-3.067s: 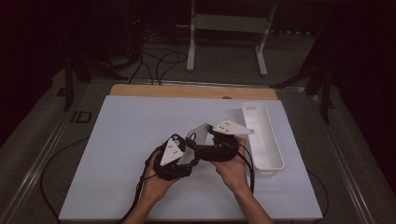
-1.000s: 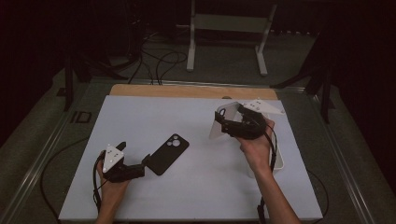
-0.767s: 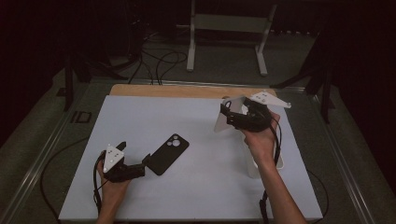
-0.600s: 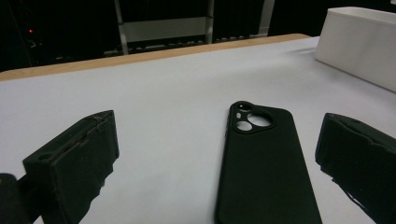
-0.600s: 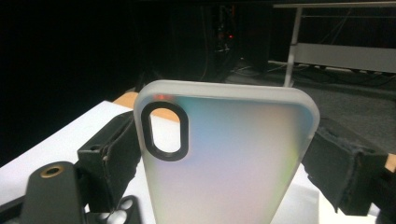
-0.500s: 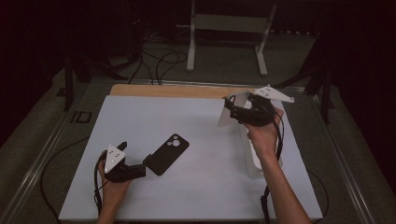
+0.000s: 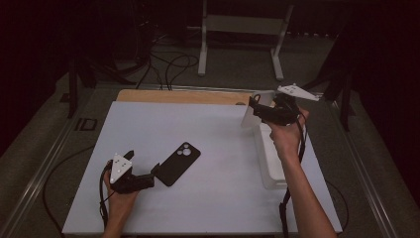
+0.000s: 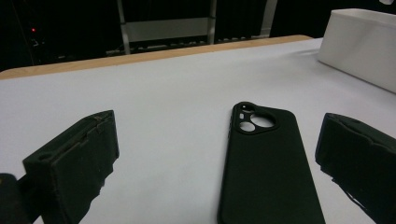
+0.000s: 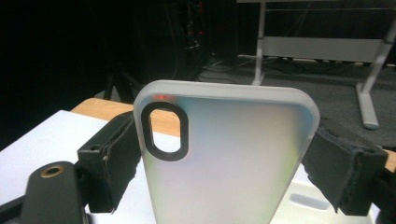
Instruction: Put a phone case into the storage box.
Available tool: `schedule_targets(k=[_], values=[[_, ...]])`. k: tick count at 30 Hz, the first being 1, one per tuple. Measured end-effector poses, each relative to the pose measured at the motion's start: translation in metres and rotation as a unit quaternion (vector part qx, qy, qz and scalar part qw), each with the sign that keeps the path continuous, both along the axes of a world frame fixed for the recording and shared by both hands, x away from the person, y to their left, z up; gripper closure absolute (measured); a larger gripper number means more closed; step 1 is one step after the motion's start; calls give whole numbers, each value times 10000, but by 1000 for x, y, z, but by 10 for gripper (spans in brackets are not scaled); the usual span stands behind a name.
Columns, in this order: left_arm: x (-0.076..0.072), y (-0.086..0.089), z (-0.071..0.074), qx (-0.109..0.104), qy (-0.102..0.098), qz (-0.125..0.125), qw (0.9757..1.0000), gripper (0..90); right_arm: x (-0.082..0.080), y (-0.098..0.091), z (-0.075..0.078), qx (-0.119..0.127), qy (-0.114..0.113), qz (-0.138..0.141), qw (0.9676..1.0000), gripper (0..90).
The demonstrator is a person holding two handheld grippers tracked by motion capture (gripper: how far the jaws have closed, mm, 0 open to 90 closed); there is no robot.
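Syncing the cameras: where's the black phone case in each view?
High view: black phone case flat on the white table, lower left of centre, at the left gripper tips.
Left gripper view: centre bottom, between the open jaws.
Right gripper view: not in it.
Shared landmark: white tray.

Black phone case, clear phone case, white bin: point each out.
black phone case (image 8: 268, 163), left gripper view, middle of its back.
clear phone case (image 9: 229, 154), right gripper view, frosted back panel.
white bin (image 7: 271, 163), high view, inner floor.
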State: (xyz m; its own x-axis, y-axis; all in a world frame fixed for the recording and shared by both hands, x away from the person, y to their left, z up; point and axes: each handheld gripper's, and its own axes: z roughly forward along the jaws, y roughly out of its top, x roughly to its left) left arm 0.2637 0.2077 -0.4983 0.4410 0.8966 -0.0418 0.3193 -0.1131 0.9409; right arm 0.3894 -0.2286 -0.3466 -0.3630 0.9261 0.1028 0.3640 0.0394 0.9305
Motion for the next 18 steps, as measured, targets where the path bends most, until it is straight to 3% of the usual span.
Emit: schedule_targets(k=[18], values=[[1, 1, -1, -71, 2, 27, 10000, 0, 31, -26, 3, -254, 159, -553, 9980, 166]])
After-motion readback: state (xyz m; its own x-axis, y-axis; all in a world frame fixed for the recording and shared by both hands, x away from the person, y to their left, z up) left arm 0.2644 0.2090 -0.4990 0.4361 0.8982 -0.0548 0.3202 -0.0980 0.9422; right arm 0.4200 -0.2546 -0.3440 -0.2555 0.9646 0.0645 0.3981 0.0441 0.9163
